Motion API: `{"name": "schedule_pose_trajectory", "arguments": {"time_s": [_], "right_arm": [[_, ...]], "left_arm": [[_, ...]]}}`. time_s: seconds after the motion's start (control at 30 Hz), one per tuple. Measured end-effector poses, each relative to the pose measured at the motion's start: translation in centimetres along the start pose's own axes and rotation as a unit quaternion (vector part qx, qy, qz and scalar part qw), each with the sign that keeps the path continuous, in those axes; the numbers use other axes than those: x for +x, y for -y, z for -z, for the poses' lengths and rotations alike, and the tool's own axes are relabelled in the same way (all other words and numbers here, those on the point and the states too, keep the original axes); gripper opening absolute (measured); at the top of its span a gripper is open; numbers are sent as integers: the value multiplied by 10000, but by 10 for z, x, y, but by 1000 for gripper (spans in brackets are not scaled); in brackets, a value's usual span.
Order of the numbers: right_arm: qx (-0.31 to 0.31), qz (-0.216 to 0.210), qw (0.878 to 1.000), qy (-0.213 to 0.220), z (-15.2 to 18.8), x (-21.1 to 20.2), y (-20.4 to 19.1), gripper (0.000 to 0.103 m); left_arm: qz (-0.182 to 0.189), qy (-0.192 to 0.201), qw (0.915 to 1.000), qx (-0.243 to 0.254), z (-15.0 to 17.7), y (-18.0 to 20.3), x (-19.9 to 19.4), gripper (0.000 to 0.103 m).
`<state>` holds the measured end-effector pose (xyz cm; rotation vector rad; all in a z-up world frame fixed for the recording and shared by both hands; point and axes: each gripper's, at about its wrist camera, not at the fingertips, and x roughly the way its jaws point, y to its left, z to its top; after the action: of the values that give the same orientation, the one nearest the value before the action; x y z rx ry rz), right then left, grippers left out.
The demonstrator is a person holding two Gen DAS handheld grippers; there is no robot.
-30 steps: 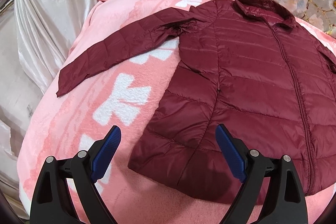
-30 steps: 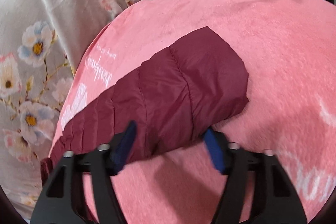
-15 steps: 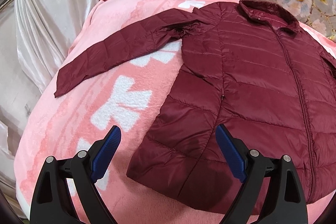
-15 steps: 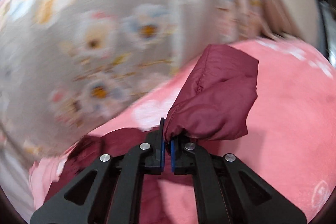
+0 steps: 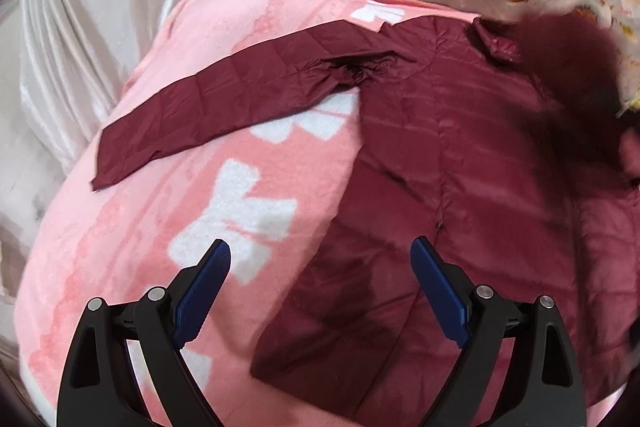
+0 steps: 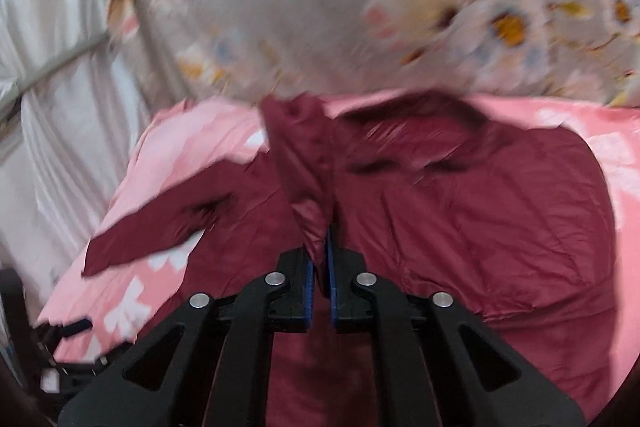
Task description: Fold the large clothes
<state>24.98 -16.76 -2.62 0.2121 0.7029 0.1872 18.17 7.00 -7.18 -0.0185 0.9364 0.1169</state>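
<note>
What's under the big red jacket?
The jacket lies on a pink blanket with white shapes. The part of the blanket beneath it is covered, so anything else there is hidden.

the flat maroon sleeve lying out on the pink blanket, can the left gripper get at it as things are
Probably yes. The left gripper is open and holds nothing, and the maroon quilted sleeve lies flat and uncovered on the pink fleece blanket ahead of it, nothing between. The right gripper is busy, shut on the other sleeve.
</note>
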Motion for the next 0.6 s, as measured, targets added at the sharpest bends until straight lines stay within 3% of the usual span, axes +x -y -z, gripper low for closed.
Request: {"name": "schedule_pose_trajectory", "arguments": {"time_s": [0.03, 0.1, 0.2, 0.33, 0.47, 0.6], "right_arm": [[11, -53, 10000, -52, 4, 4, -1, 16], [110, -235, 9996, -56, 15, 2, -1, 38], [297, -351, 9987, 206, 21, -17, 3, 55], [933, -168, 9943, 496, 22, -44, 37, 61], [1827, 410, 9807, 562, 38, -72, 111, 63], [2611, 719, 9605, 643, 53, -88, 175, 64]], "left_arm": [[100, -3, 9999, -48, -3, 0, 1, 89], [472, 16, 9987, -179, -12, 3, 5, 89], [858, 20, 9961, -209, -24, 15, 14, 89], [1458, -183, 9889, -219, -41, 48, 38, 89], [1876, -625, 9792, -455, -44, 73, 69, 89], [1763, -717, 9799, -598, -46, 89, 82, 82]]}}
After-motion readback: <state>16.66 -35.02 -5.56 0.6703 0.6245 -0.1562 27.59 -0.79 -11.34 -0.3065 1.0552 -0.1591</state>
